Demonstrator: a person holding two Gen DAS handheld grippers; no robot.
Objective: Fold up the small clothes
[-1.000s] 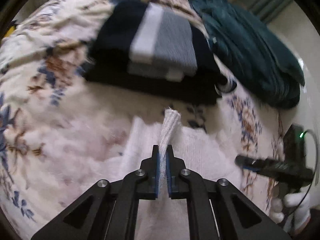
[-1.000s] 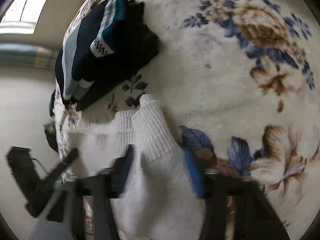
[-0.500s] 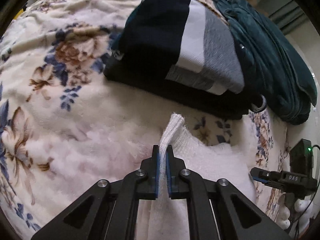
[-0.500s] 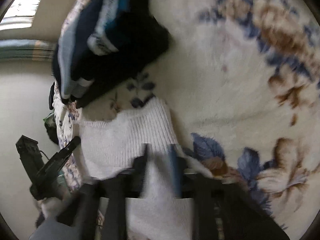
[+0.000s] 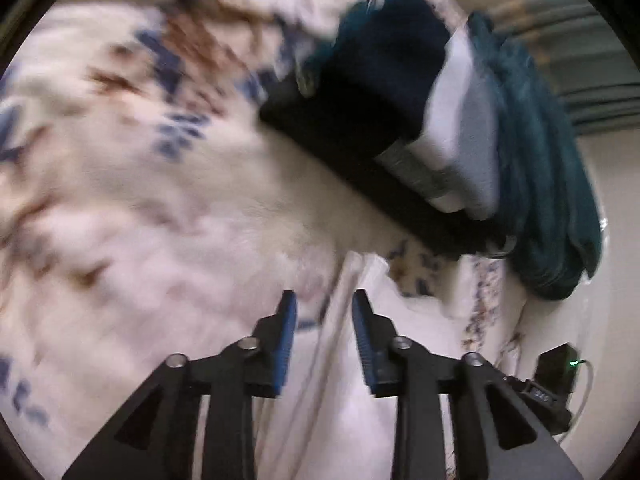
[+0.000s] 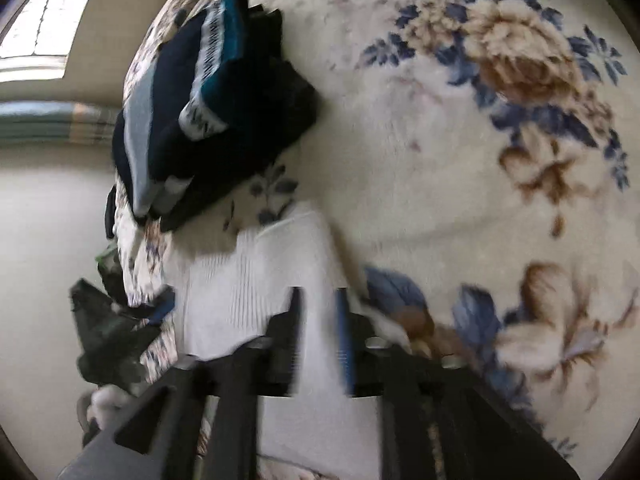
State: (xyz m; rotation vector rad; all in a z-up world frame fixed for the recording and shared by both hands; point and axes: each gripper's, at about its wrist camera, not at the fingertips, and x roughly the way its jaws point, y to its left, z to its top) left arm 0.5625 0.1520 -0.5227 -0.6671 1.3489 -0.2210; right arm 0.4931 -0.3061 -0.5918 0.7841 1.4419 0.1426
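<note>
A white ribbed knit garment lies on the floral blanket. It also shows, blurred, in the left wrist view. My left gripper is open, its blue pads apart, with the white cloth below and between them. My right gripper has its jaws a little apart over the white garment; whether it pinches the cloth I cannot tell. A folded stack of dark navy, grey and teal clothes sits beyond; it shows in the right wrist view too.
A dark teal garment lies at the bed's right edge beside the stack. The other gripper shows at the lower right of the left wrist view. The bed edge and pale wall lie left in the right wrist view.
My left gripper has opened and let go of the white cloth edge it pinched. My right gripper's jaws have narrowed over the garment. Both views swung and are blurred.
</note>
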